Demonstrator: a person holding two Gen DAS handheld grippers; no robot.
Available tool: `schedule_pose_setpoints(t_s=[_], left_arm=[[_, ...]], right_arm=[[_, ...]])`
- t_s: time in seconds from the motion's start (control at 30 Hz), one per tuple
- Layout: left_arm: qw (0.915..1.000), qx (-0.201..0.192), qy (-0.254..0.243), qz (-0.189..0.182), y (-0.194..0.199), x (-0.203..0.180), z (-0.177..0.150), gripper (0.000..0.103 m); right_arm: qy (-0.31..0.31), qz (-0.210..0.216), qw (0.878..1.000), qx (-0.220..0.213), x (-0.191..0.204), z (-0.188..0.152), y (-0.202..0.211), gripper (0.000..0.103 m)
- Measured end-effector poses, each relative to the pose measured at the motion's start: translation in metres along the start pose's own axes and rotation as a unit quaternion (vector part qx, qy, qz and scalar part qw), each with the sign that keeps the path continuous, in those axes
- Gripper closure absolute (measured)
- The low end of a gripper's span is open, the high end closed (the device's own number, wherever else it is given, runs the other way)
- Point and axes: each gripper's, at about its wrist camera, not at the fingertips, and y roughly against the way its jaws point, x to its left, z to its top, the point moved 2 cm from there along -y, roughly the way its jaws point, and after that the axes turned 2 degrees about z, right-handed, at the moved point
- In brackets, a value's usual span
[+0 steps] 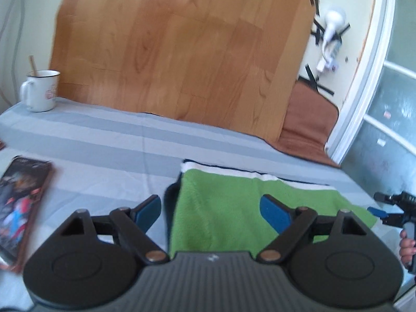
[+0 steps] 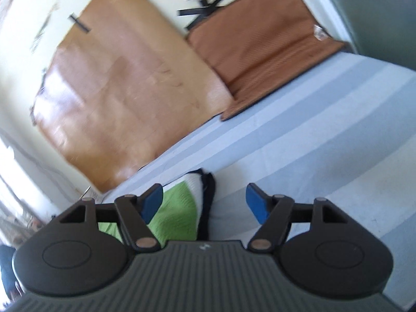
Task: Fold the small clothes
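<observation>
Jaws apart on both: left gripper [image 1: 210,214], right gripper [image 2: 204,202], 2 units, nothing clamped. Green garment [image 1: 221,208] folded flat on striped sheet [image 1: 104,140], apparently released.

Green fleece garment [image 1: 221,208], folded, lying flat

The near edge of the green cloth [image 1: 221,208] is hidden behind the left claw [image 1: 212,214] body. In the right wrist view only a corner of it shows, the rest covered by the right claw [image 2: 204,205]. The book [image 1: 19,205] runs off the left edge, its cover print too blurred to read. The mug [image 1: 40,91] bears a red mark (illegible). A hand [image 1: 407,247] is cut off at the right edge. The wood panel [image 2: 124,83] is smeared by blur.
</observation>
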Motion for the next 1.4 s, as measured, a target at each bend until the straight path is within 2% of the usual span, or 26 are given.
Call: schedule_pose_setpoints(t_s=[0.13, 0.17, 0.2, 0.23, 0.3, 0.33, 0.43, 0.5, 0.53, 0.57, 0.63, 0.7, 0.73, 0.77, 0.8, 0.83, 0.87, 0.9, 0.93, 1.0, 1.03, 1.1, 1.2, 1.3, 1.33, 1.4], left_arm=[[0.9994, 0.009, -0.025, 0.024, -0.025, -0.012, 0.0, 0.019], [0.999, 0.018, -0.026, 0.031, -0.033, -0.012, -0.002, 0.02], [0.9985, 0.029, -0.026, 0.039, -0.038, -0.012, -0.005, 0.023], [0.9975, 0.042, -0.027, 0.05, -0.045, -0.012, -0.007, 0.027], [0.9948, 0.069, -0.026, 0.071, -0.055, -0.008, -0.016, 0.029], [0.9944, 0.072, -0.022, 0.074, -0.056, -0.005, -0.02, 0.025], [0.9954, 0.073, -0.008, 0.061, -0.048, 0.001, -0.019, 0.026], [0.996, 0.065, -0.008, 0.061, -0.042, 0.002, -0.015, 0.025], [0.9964, 0.061, -0.009, 0.059, -0.04, 0.002, -0.013, 0.024], [0.9969, 0.056, -0.01, 0.055, -0.037, 0.0, -0.011, 0.024], [0.9973, 0.053, -0.015, 0.05, -0.04, -0.002, -0.007, 0.023], [0.9968, 0.059, -0.02, 0.05, -0.048, -0.005, -0.003, 0.023], [0.9963, 0.065, -0.021, 0.052, -0.055, -0.005, 0.0, 0.024], [0.9959, 0.071, -0.017, 0.054, -0.062, -0.003, 0.001, 0.026], [0.9955, 0.077, -0.009, 0.055, -0.069, -0.001, 0.004, 0.033], [0.995, 0.084, 0.004, 0.053, -0.075, 0.004, 0.006, 0.062], [0.9945, 0.093, 0.025, 0.042, -0.08, 0.01, 0.008, 0.075], [0.9939, 0.095, 0.052, 0.021, -0.081, 0.015, 0.01, 0.088], [0.9935, 0.089, 0.069, 0.017, -0.078, 0.019, 0.013, 0.09], [0.9943, 0.071, 0.077, 0.019, -0.069, 0.022, 0.013, 0.091], [0.994, 0.067, 0.085, 0.018, -0.065, 0.024, 0.011, 0.091], [0.9926, 0.065, 0.101, 0.02, -0.06, 0.031, 0.003, 0.091], [0.9921, 0.066, 0.103, 0.026, -0.061, 0.033, -0.007, 0.09], [0.9932, 0.064, 0.087, 0.042, -0.061, 0.026, -0.006, 0.083], [0.9935, 0.064, 0.083, 0.045, -0.061, 0.024, -0.004, 0.076], [0.9936, 0.065, 0.077, 0.05, -0.057, 0.023, -0.003, 0.062]], right_arm=[[0.059, 0.007, 0.997, 0.055, 0.034, -0.014, -0.03, 0.03], [0.078, -0.001, 0.994, 0.07, 0.041, -0.02, -0.038, 0.04], [0.103, -0.014, 0.991, 0.084, 0.047, -0.026, -0.045, 0.06], [0.132, -0.032, 0.986, 0.091, 0.053, -0.031, -0.05, 0.085], [0.146, -0.043, 0.985, 0.082, 0.051, -0.034, -0.047, 0.086], [0.136, -0.047, 0.986, 0.082, 0.047, -0.035, -0.046, 0.087], [0.134, -0.053, 0.986, 0.089, 0.047, -0.035, -0.044, 0.085], [0.155, -0.072, 0.981, 0.086, 0.059, -0.032, -0.04, 0.077], [0.169, -0.083, 0.979, 0.078, 0.066, -0.031, -0.039, 0.068], [0.188, -0.091, 0.975, 0.07, 0.074, -0.03, -0.036, 0.052], [0.215, -0.092, 0.97, 0.061, 0.085, -0.033, -0.036, 0.037], [0.241, -0.098, 0.963, 0.077, 0.092, -0.039, -0.043, 0.037], [0.25, -0.101, 0.959, 0.092, 0.092, -0.042, -0.05, 0.042], [0.255, -0.105, 0.955, 0.105, 0.091, -0.047, -0.056, 0.062], [0.253, -0.108, 0.955, 0.105, 0.09, -0.048, -0.059, 0.069], [0.243, -0.103, 0.959, 0.102, 0.09, -0.046, -0.059, 0.076], [0.224, -0.095, 0.965, 0.096, 0.09, -0.041, -0.057, 0.087], [0.187, -0.068, 0.976, 0.09, 0.088, -0.034, -0.052, 0.087], [0.125, -0.017, 0.989, 0.079, 0.084, -0.024, -0.044, 0.087], [0.043, 0.059, 0.996, 0.059, 0.077, -0.014, -0.033, 0.087], [0.03, 0.069, 0.996, 0.052, 0.075, -0.013, -0.029, 0.088], [0.015, 0.059, 0.997, 0.052, 0.062, -0.017, -0.029, 0.087], [-0.008, -0.004, 0.996, 0.085, 0.024, -0.037, -0.043, 0.087], [-0.065, 0.045, 0.995, 0.06, -0.001, -0.044, -0.035, 0.088], [-0.069, 0.045, 0.995, 0.058, -0.002, -0.043, -0.032, 0.087], [-0.042, 0.032, 0.997, 0.052, 0.006, -0.039, -0.025, 0.077]])
